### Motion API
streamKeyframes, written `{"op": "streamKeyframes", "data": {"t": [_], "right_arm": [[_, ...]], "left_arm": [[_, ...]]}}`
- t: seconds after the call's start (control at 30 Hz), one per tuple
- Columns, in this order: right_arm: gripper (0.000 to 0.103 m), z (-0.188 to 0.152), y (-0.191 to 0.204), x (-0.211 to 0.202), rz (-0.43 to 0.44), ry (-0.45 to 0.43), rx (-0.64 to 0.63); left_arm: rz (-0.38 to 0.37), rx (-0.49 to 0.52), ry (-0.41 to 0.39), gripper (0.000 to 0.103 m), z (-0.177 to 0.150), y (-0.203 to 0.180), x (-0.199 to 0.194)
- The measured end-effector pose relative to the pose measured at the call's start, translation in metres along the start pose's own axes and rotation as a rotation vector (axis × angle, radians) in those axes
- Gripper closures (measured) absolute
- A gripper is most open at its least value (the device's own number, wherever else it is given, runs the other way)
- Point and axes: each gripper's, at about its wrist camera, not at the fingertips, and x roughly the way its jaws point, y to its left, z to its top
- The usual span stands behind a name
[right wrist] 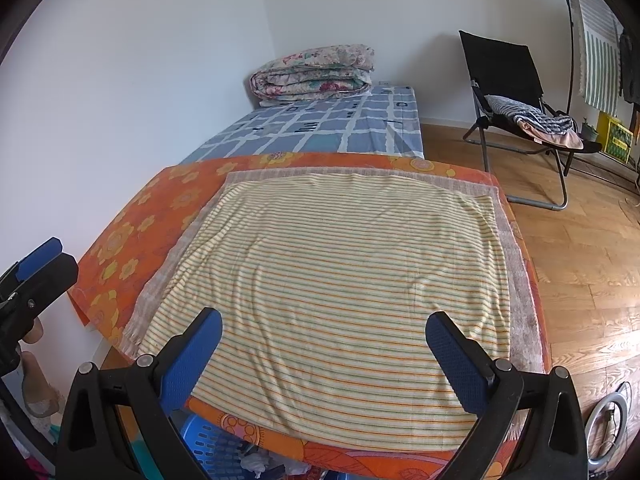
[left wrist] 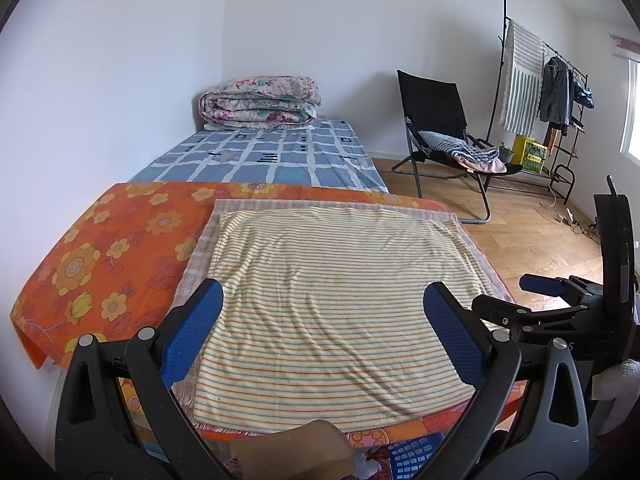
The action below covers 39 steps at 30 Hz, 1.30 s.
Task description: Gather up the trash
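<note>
Right now both my grippers hang released, jaws spread wide, over a yellow striped cloth (left wrist: 332, 304) on an orange floral cover (left wrist: 100, 264). Trash: crumpled white bits (right wrist: 256, 462) sit below my right gripper (right wrist: 324, 356) in a blue slotted basket (right wrist: 216, 446) under the table edge. Only my left gripper (left wrist: 324, 332) camera catches the clothes rack (left wrist: 560, 92) fully, plus the right tool beside it. No readable writing that I can make out
</note>
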Motion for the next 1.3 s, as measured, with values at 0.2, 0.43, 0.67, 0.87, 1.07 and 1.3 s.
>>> {"op": "streamKeyframes", "data": {"t": [0.2,0.43,0.67,0.87,1.07,1.3], "right_arm": [[0.0,0.0006,0.0009,0.0004,-0.009,0.003,-0.009],[0.0,-0.0007,-0.0003,0.0013,-0.009,0.008,-0.006],[0.0,-0.002,-0.001,0.0011,-0.003,0.006,0.0],[0.0,-0.0038,0.0007,0.002,0.004,0.009,0.003],[0.0,-0.0037,0.002,0.0026,0.005,0.011,0.003],[0.0,-0.0061,0.0036,0.0049,0.008,0.021,0.014]], "left_arm": [[0.002,0.0,-0.001,0.001,-0.0002,0.0004,-0.0006],[0.0,0.002,0.001,0.001,-0.0005,-0.0005,-0.0002],[0.0,0.003,0.002,0.001,-0.0007,-0.0011,-0.0001],[-0.001,0.003,0.003,0.001,-0.0009,0.0001,0.0001],[0.002,0.002,0.002,0.001,-0.0005,-0.0014,0.0001],[-0.001,0.003,0.007,0.001,-0.001,-0.0012,0.0006]]}}
